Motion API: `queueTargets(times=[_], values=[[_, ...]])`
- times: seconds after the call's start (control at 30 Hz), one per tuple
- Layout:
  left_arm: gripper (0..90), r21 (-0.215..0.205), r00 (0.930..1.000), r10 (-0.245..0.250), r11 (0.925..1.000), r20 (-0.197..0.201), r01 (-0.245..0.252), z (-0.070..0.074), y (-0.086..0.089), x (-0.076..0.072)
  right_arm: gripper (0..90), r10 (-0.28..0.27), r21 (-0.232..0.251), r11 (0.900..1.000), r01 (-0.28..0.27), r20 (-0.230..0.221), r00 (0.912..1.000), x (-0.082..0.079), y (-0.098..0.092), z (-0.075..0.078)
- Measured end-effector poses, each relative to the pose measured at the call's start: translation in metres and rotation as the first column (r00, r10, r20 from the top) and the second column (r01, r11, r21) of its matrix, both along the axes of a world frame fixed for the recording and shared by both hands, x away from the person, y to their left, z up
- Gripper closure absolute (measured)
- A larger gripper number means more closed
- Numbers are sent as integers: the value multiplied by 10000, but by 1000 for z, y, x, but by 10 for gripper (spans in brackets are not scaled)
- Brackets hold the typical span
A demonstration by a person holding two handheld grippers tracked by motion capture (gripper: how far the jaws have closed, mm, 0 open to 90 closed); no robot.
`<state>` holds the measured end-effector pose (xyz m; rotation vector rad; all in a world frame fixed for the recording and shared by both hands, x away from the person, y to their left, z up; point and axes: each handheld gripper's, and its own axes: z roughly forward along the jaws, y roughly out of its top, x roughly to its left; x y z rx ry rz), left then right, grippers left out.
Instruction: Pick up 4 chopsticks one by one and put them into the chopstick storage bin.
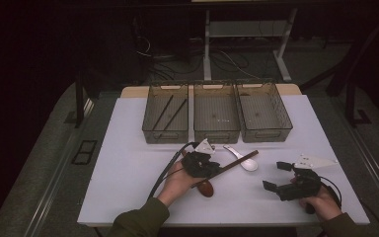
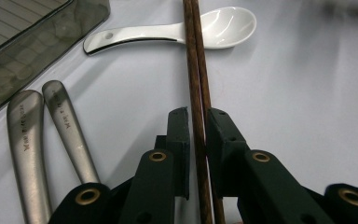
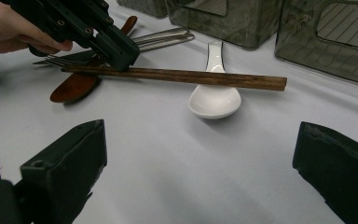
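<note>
From above, the left tool (image 1: pixel 211 168) grips a pair of brown chopsticks (image 1: pixel 239 160) near the middle of the white worktop (image 1: pixel 128 173), their far end over a white spoon (image 1: pixel 246 163); the right tool (image 1: pixel 279 177) rests released. The left gripper view shows chopsticks (image 2: pixel 198 93) clamped between the jaws. The right gripper view shows its jaws wide apart.

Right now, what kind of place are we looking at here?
Probably a lab or workshop set up for cutlery sorting: a white table holding three clear bins, loose cables on the dark floor behind, and metal desk legs.
</note>
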<state>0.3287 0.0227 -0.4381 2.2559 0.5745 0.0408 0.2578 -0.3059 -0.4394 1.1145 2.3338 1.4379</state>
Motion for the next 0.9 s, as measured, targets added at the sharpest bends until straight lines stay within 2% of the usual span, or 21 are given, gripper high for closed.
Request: queueTargets(times=[0.3, 0.43, 0.9], values=[[780, 262, 10000, 60, 9996, 46, -61, -1, 0, 0, 25, 9, 7, 10000, -9, 2, 10000, 0, 0, 0], [784, 525, 10000, 30, 9986, 73, -34, -2, 0, 1, 25, 10, 17, 10000, -10, 3, 10000, 0, 0, 0], [831, 701, 9997, 229, 9973, 29, -230, -2, 1, 2, 26, 12, 28, 10000, -12, 1, 10000, 0, 0, 0]])
